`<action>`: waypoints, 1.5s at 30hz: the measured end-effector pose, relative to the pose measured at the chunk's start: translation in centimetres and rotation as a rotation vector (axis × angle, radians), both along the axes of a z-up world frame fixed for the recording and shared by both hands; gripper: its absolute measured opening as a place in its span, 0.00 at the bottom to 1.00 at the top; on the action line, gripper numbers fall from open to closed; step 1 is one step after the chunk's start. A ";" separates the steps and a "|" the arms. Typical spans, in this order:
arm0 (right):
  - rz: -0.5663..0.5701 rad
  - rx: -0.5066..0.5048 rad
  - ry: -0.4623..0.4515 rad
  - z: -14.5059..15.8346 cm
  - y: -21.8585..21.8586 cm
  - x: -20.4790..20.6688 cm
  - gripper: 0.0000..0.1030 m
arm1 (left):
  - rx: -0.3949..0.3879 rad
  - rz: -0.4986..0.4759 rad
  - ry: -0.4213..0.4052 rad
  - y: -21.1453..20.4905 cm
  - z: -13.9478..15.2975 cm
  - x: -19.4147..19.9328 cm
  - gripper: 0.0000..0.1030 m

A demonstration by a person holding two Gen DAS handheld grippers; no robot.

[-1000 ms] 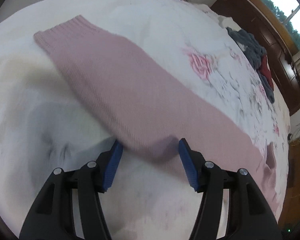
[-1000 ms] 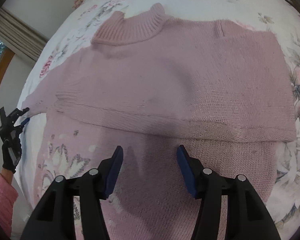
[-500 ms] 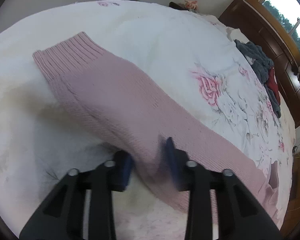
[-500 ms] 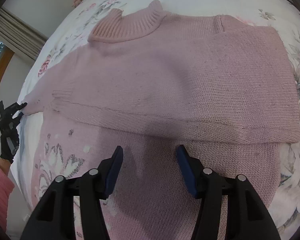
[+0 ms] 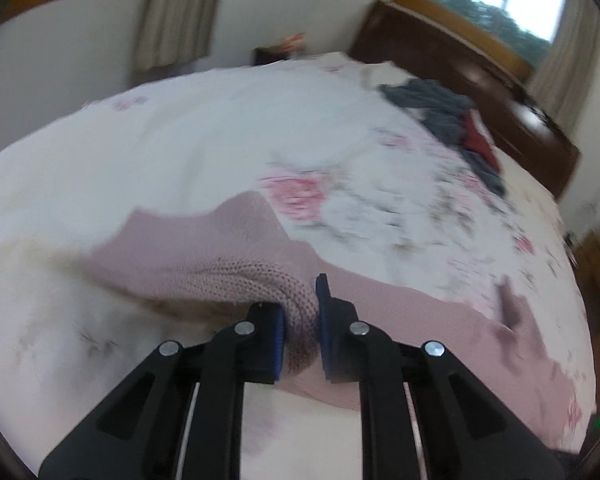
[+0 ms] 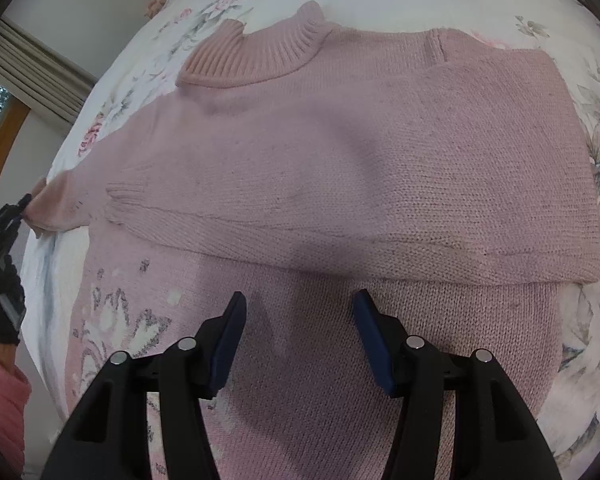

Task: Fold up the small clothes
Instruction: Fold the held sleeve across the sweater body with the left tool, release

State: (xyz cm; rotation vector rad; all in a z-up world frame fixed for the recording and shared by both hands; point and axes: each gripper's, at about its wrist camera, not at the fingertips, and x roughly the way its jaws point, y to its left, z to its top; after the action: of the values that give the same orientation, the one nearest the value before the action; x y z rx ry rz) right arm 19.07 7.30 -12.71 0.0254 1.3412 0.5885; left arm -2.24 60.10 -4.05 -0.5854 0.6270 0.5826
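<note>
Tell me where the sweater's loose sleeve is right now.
The sleeve is pinched in the left gripper, lifted off the bedspread; in the right view it's at far left.

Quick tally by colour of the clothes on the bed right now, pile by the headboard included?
Pink: 1, the sweater, its sleeve pinched in the left claw
Grey: 1 bundle; separate pieces cannot be told apart
Red: 1 garment
Total: 3

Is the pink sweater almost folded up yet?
About halfway. Done: one sleeve already lies folded across the sweater. In hand: the left gripper is pinching the other sleeve. Left: laying that sleeve over, then folding the body. The right gripper hangs open, holding nothing.
</note>
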 end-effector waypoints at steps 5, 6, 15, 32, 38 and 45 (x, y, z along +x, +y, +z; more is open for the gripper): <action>0.000 0.006 0.002 0.1 -0.3 -0.1 0.55 | 0.053 -0.134 -0.058 -6.2 2.5 1.6 0.12; -0.001 0.009 0.003 0.1 -0.3 -0.1 0.55 | 0.051 -0.165 -0.071 -7.6 2.9 2.2 0.12; -0.006 0.030 0.004 0.0 -0.7 -0.1 0.55 | -0.027 -0.296 -0.110 -16.2 1.4 7.3 0.12; 0.006 0.029 0.001 -0.2 -0.4 -0.2 0.57 | -0.274 -0.357 0.059 -21.2 -9.9 12.2 0.14; -0.003 0.022 0.019 0.0 -0.1 0.1 0.57 | -0.338 -0.449 0.074 -20.8 -10.1 9.6 0.33; 0.046 0.140 0.059 2.3 4.0 0.3 0.59 | -0.209 -0.444 0.043 -18.1 -5.9 2.4 0.35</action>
State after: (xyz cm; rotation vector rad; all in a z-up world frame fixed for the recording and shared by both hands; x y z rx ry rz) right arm 19.38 11.33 -10.45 0.1276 1.3582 0.7247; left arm 0.17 41.96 -9.95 -0.6056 0.8360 0.1136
